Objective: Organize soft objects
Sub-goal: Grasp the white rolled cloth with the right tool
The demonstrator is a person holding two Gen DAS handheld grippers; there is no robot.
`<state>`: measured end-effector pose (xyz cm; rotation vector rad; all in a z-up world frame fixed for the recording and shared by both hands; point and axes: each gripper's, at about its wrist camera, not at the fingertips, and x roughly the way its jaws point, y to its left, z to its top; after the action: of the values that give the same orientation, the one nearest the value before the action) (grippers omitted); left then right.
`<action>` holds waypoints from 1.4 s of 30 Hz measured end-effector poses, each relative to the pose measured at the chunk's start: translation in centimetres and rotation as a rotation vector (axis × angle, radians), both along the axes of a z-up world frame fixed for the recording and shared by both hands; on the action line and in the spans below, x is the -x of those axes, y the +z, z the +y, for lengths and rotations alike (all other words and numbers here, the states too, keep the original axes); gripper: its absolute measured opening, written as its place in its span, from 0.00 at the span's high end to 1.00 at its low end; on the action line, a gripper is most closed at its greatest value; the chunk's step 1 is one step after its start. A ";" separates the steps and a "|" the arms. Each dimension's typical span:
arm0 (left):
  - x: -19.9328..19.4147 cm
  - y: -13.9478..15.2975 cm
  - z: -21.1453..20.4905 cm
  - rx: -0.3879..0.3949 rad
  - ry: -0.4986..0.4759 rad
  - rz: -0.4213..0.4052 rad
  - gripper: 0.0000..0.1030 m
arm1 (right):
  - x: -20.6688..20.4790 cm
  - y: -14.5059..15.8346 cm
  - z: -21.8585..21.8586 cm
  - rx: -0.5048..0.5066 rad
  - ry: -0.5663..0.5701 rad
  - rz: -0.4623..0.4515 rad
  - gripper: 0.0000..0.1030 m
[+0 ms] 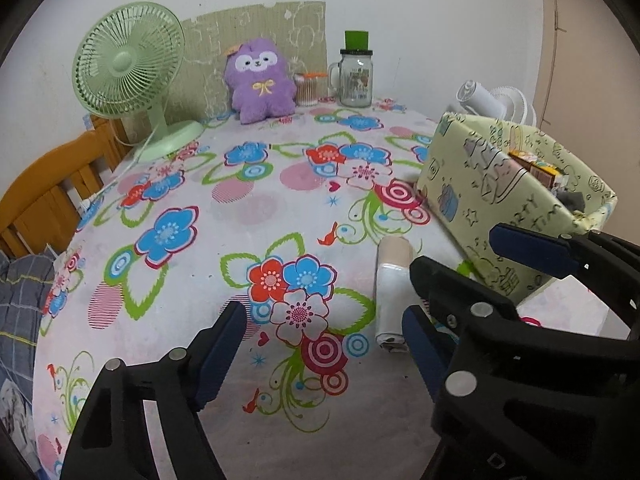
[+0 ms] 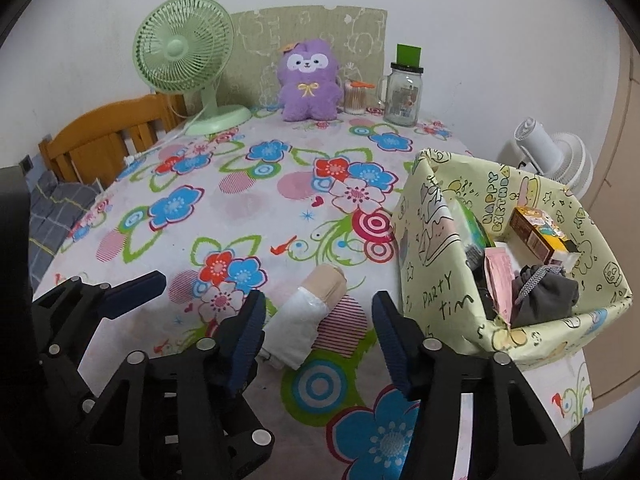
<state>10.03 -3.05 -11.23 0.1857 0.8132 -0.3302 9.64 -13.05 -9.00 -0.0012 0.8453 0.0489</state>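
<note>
Two hand-lettered phrases on the box point(image 2: 444, 280): "HAPPY BIRTHDAY", "PARTY TIME".

A home, likely a bedroom or living corner. Landmark: table point(image 2: 248, 208) under a floral cloth, pushed against a plain white wall. At its far edge: green desk fan point(image 2: 184, 52), purple plush toy point(image 2: 308, 80), glass mug jar point(image 2: 404, 94). Wooden chair point(image 2: 108, 136) left of table; checked bedding point(image 2: 52, 208) beside it.

Roll point(image 2: 308, 316) on table point(image 2: 248, 208), left of box point(image 2: 440, 280).
</note>
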 end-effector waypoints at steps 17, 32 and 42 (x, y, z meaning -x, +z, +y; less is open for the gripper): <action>-1.3 -1.5 -0.6 -0.041 -0.029 0.043 0.26 | -1.6 -2.5 -0.7 -0.113 -0.020 0.077 0.52; -2.8 -2.9 1.8 -0.061 0.012 0.095 0.30 | -4.3 -4.5 2.0 -0.100 0.026 0.149 0.52; -2.9 -3.0 2.1 -0.041 0.005 0.100 0.30 | -4.9 -4.9 2.7 -0.060 0.026 0.151 0.75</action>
<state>12.95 -0.94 -14.22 0.2070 0.9199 -0.3206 14.55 -10.38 -13.85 0.0482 0.9947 0.1002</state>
